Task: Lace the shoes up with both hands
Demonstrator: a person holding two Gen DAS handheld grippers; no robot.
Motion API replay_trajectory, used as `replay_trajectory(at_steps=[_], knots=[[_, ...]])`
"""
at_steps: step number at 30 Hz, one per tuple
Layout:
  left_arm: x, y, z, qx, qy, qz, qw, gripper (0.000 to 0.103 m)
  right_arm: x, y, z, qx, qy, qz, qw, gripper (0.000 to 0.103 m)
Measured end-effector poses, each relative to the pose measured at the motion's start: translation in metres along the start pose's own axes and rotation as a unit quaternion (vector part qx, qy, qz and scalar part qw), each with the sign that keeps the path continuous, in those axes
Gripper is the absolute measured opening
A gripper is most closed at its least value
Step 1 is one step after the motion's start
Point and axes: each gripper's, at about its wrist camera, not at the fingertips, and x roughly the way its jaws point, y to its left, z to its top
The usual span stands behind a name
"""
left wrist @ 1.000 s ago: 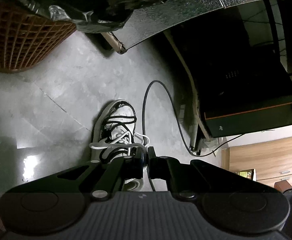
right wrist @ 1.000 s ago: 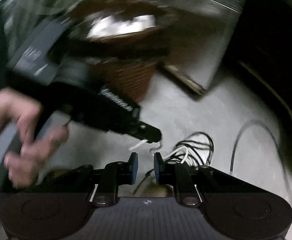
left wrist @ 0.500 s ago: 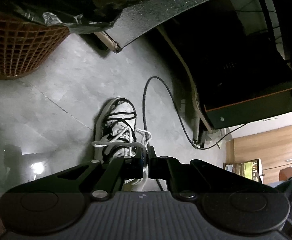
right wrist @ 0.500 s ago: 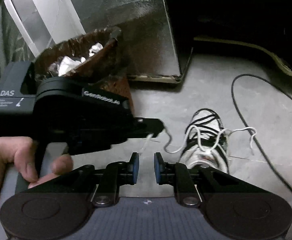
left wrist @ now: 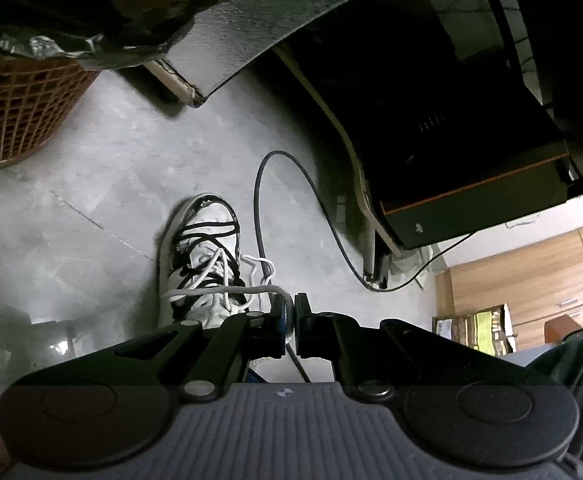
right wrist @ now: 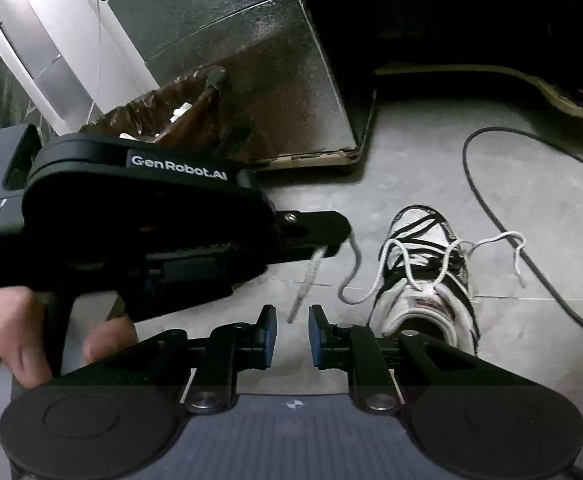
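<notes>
Left gripper (right wrist: 333, 240) is pinched on the lace (right wrist: 305, 280), whose tipped end dangles almost straight down, pointing at the gap in the right gripper (right wrist: 292, 334). Right gripper is spread, sitting just below that tip, apart from it. Shoe (right wrist: 425, 276) stands on the floor (right wrist: 531, 320) to the right, its other lace end (right wrist: 507, 246) trailing loose beyond. The right one is nearer the tip, lace axis near vertical

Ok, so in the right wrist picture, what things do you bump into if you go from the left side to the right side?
A hand → the left gripper holding the white lace → the shoe → the lace's loose end → the black cable.
</notes>
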Motion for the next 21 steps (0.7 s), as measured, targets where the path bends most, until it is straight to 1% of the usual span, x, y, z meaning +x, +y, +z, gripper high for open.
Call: replay_trajectory(at_steps=[1, 2, 3, 4, 6, 8, 11, 14, 16, 18, 19, 21], knots=[[0.001, -0.001, 0.0, 0.001, 0.002, 0.002, 1.0, 0.005, 0.0, 0.0, 0.0, -0.002, -0.001, -0.002, 1.0, 0.02], [0.001, -0.001, -0.001, 0.002, 0.004, 0.003, 1.0, 0.005, 0.001, 0.0, -0.001, -0.006, -0.001, -0.014, 1.0, 0.018], [0.001, -0.002, -0.001, 0.003, 0.006, 0.005, 1.0, 0.005, 0.0, 0.0, -0.001, -0.013, -0.004, -0.026, 1.0, 0.01], [0.002, -0.002, -0.001, 0.003, 0.007, 0.007, 0.9999, 0.005, 0.0, -0.002, -0.001, -0.016, -0.004, -0.037, 0.999, 0.004], [0.002, -0.002, -0.001, 0.004, 0.009, 0.011, 0.9999, 0.005, 0.0, -0.005, -0.001, -0.018, -0.002, -0.061, 0.998, 0.004], [0.002, -0.001, -0.001, 0.007, 0.012, 0.017, 0.9998, 0.005, 0.0, -0.009, 0.0, -0.018, -0.002, -0.071, 0.997, 0.004], [0.002, 0.0, -0.001, 0.011, 0.018, 0.029, 0.9993, 0.005, 0.0, -0.006, 0.001, -0.051, -0.006, -0.099, 0.994, 0.003], [0.003, 0.001, -0.002, 0.024, 0.032, 0.044, 0.9982, 0.006, 0.004, 0.008, -0.002, -0.14, -0.005, -0.132, 0.981, 0.003], [0.002, 0.001, -0.002, 0.035, 0.04, 0.05, 0.9973, 0.005, 0.008, 0.014, -0.006, -0.172, 0.002, -0.137, 0.975, 0.003], [0.001, -0.012, -0.002, 0.098, 0.051, 0.066, 0.9917, 0.006, 0.011, 0.021, -0.012, -0.211, 0.006, -0.147, 0.966, 0.003], [0.0, -0.019, -0.002, 0.129, 0.057, 0.074, 0.9873, 0.007, 0.012, 0.024, -0.016, -0.233, 0.008, -0.152, 0.961, 0.003], [-0.002, -0.032, -0.002, 0.191, 0.068, 0.089, 0.9752, 0.01, 0.015, 0.03, -0.022, -0.275, 0.01, -0.164, 0.947, 0.003]])
